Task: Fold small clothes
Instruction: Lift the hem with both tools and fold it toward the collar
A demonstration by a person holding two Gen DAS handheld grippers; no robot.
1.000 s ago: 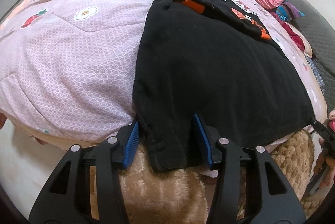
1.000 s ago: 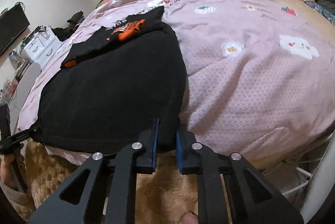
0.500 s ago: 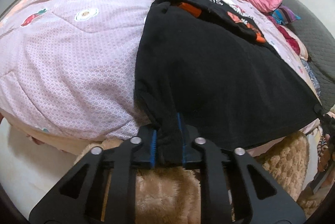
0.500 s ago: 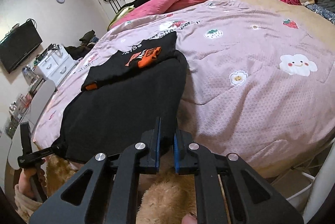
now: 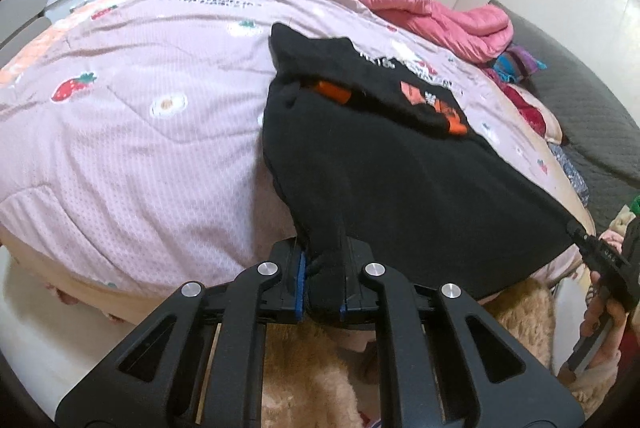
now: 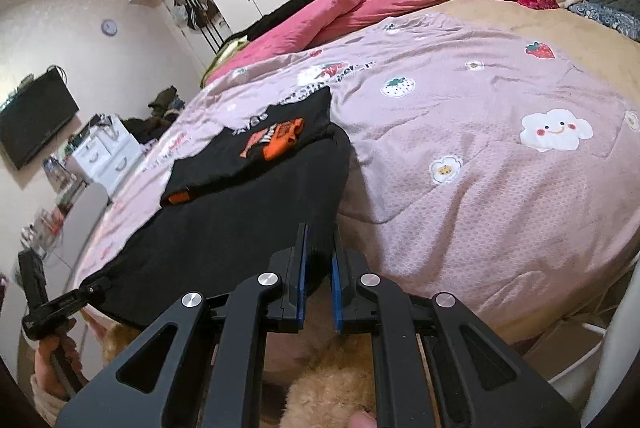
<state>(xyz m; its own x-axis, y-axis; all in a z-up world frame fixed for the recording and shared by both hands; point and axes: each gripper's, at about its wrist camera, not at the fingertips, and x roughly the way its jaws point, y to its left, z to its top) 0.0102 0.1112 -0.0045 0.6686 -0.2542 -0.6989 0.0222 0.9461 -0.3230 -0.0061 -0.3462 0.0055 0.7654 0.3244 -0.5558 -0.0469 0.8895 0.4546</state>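
Left wrist view: a bed covered by a pale pink quilt (image 5: 132,131) printed with strawberries and flowers, a rumpled bright pink duvet (image 5: 432,15) beyond it. A black garment (image 5: 392,179) with orange print lies spread on the quilt, its near edge raised off the bed. The left gripper (image 5: 322,280) pinches one near corner between its blue-padded fingers; the right gripper (image 6: 319,280) clamps the other corner.
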